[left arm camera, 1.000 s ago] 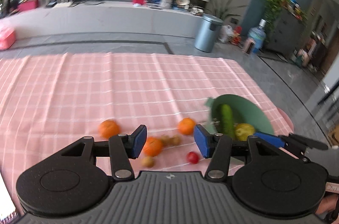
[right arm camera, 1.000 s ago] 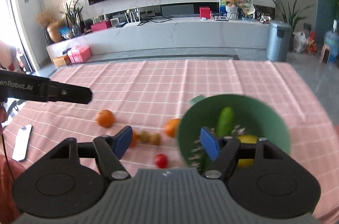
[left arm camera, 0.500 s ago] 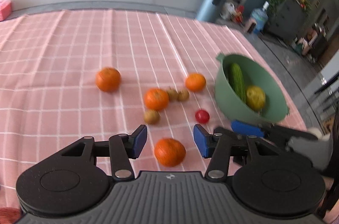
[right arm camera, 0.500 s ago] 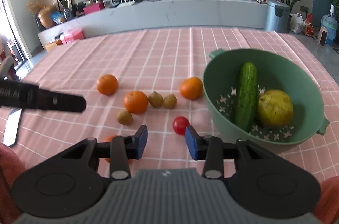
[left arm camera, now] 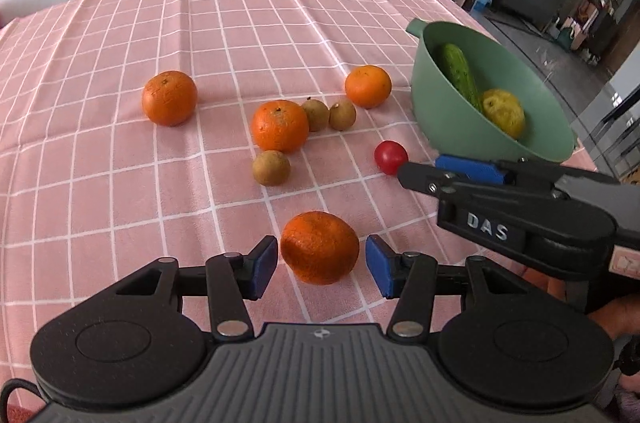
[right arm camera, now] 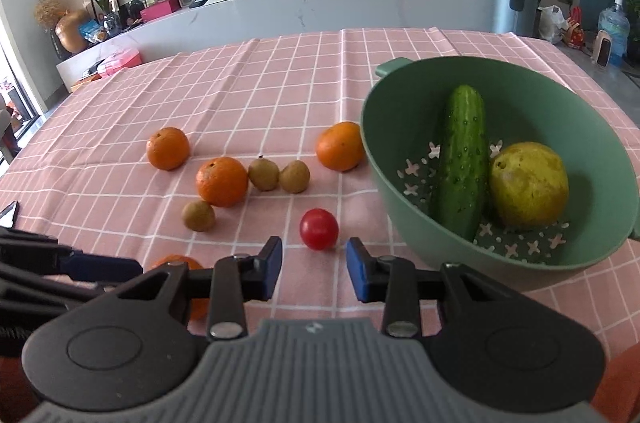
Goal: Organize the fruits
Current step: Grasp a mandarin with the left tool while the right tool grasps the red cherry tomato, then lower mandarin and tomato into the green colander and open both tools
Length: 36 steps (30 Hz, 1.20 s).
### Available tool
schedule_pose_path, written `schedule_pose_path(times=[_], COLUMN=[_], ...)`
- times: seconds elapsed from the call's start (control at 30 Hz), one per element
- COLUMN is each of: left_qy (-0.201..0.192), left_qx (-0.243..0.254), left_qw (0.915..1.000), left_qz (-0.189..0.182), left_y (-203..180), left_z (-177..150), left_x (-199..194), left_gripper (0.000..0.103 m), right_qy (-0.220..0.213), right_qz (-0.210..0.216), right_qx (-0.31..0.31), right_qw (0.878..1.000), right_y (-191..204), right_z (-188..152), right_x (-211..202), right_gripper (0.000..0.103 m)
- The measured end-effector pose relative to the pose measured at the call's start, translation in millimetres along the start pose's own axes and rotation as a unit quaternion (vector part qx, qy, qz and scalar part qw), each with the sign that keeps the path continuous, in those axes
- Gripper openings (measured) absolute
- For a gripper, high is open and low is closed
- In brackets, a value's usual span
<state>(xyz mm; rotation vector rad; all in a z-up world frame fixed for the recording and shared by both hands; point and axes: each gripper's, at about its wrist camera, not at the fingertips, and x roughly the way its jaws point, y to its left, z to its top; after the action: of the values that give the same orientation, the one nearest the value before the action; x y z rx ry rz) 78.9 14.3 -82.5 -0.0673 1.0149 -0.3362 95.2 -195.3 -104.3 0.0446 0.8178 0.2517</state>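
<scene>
My left gripper is open, its blue pads on either side of a near orange on the pink checked cloth, not touching it. My right gripper is open, just short of a red tomato. Three more oranges and three small brown fruits lie further out. A green colander bowl at the right holds a cucumber and a yellow pear. The right gripper also shows in the left wrist view.
The cloth's right edge runs just past the bowl. A long white counter and a grey bin stand beyond the table's far edge. The left gripper's arm crosses the right wrist view at lower left.
Both grippers have dropped lower and closer to the fruit. The near orange now sits between my left pads, and the tomato is just ahead of my right gripper.
</scene>
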Motion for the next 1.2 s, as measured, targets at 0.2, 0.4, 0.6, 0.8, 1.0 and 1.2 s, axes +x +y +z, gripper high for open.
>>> schedule_pose_path(times=[0.2, 0.4, 0.6, 0.8, 1.0, 1.2], left_qy=[0.006, 0.005, 0.003, 0.001, -0.008, -0.033], left_qx=[0.012, 0.014, 0.013, 0.013, -0.001, -0.025], left_qw=[0.9999, 0.9999, 0.9999, 0.9999, 0.9999, 0.9990], left_qz=[0.010, 0.004, -0.002, 0.006, 0.012, 0.018], left_y=[-1, -1, 1, 0, 2, 2], left_z=[-1, 1, 1, 1, 2, 9], left_x=[8, 12, 12, 10, 2, -19], left_gripper=[0.060, 0.056, 0.052, 0.051, 0.050, 0.050], right_qy=[-0.002, 0.002, 0.008, 0.008, -0.002, -0.015], right_qz=[-0.004, -0.020, -0.029, -0.031, -0.021, 0.009], right_qx=[0.002, -0.007, 0.000, -0.002, -0.011, -0.016], right_qw=[1.000, 1.000, 1.000, 0.999, 1.000, 1.000], right_y=[3, 10, 10, 10, 12, 10], right_z=[1, 0, 0, 0, 2, 5], right_x=[17, 31, 40, 40, 27, -6], right_gripper=[0.031, 0.029, 0.025, 0.022, 0.021, 0.021])
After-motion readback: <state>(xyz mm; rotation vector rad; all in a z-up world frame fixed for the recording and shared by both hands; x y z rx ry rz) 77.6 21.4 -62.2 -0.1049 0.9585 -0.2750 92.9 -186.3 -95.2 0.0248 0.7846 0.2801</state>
